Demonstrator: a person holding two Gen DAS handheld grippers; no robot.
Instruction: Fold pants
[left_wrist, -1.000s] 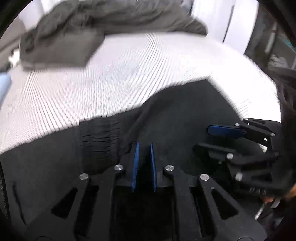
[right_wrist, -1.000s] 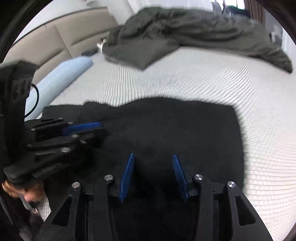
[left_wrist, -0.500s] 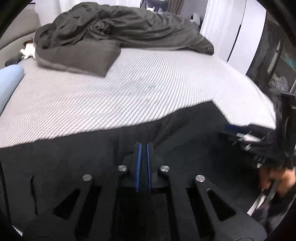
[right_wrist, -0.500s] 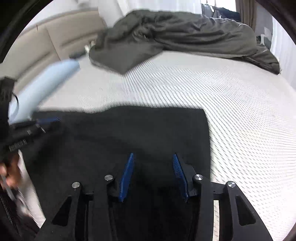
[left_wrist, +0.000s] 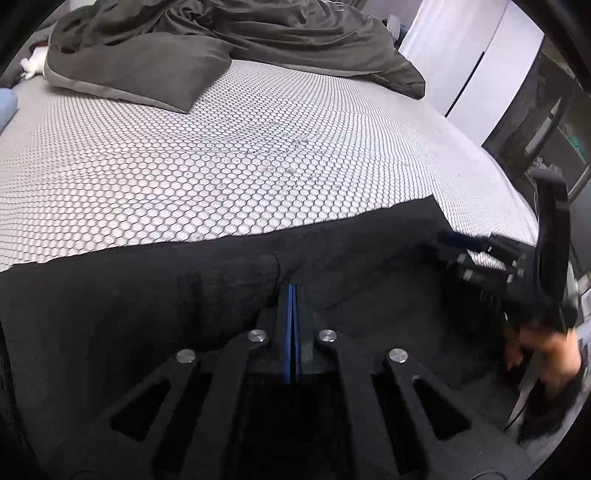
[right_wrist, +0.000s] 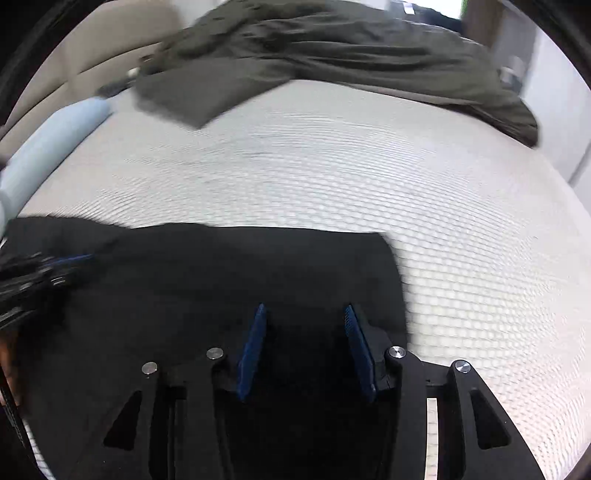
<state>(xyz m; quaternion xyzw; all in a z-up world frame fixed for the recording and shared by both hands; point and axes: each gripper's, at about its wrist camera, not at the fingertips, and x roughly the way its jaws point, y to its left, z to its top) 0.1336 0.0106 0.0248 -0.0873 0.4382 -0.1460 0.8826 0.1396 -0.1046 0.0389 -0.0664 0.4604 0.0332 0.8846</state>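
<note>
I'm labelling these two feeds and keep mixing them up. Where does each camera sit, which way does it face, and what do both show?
Left wrist: sits on the left gripper, shut on the black pants, facing across the bed; a hand shows at right.
Right wrist: sits on the right gripper, open over the pants, facing the same way.
Shared: pants, bed, grey duvet, each other's gripper.

Both wrist views overlook pants (left_wrist: 147, 314), sharing mattress (right_wrist: 369, 177).

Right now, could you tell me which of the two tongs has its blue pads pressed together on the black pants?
The left tongs: their blue pads meet, pinching a ridge of the black fabric pants. The right tongs stand apart, open over the cloth.
</note>
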